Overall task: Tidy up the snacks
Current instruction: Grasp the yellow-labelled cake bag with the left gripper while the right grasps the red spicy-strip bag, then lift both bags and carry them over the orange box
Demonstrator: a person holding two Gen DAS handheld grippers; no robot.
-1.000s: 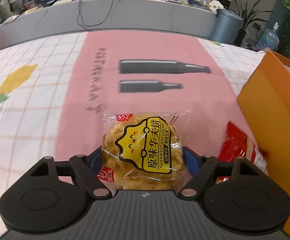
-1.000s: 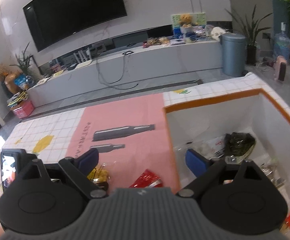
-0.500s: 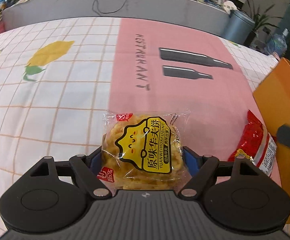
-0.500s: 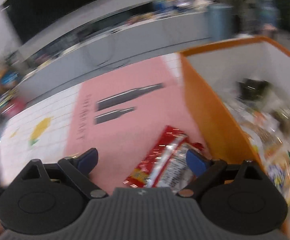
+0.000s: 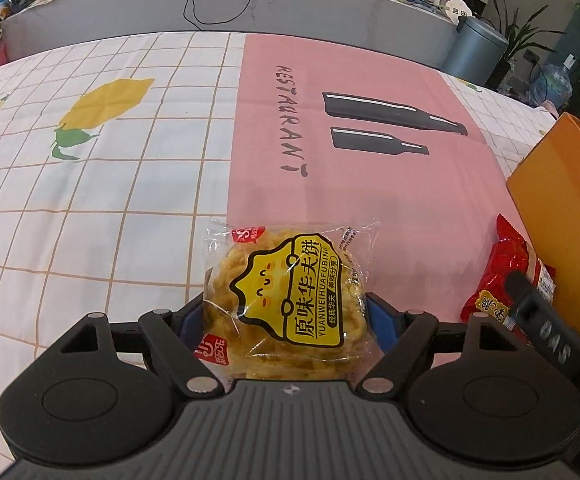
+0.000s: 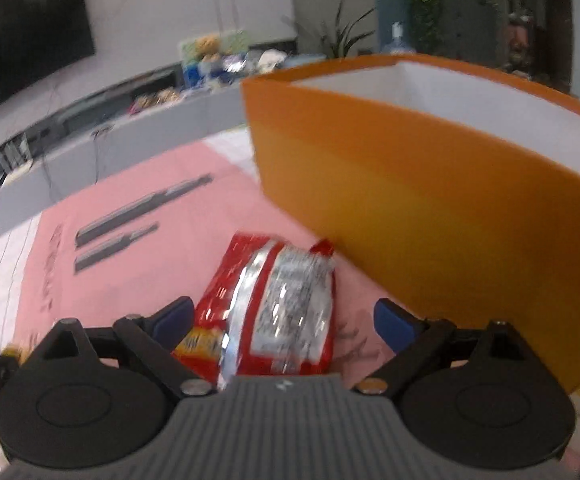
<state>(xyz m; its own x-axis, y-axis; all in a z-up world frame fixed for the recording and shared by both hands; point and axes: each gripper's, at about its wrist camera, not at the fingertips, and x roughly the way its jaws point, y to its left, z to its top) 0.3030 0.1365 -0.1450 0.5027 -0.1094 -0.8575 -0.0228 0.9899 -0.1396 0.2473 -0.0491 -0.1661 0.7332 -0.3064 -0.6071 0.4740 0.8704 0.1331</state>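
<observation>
Yellow snack packet [image 5: 290, 304]: clamped between the left gripper [image 5: 285, 320] jaws, above the counter [image 5: 89, 184]. Red snack packet [image 6: 269, 308]: lying on the counter beside the orange box [image 6: 430, 208], between the right gripper [image 6: 285, 320] jaws, which have just been opening and stand apart, seemingly not pressing it, though the view is blurred.

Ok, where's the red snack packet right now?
The red snack packet lies on the pink cloth beside the orange box, between the open right gripper's fingers, unpinched.

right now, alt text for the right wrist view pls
The right gripper hangs open over a red snack packet lying on the pink tablecloth, its blue pads either side without pressing it. An orange box with a white inside stands just right of the packet.
</observation>
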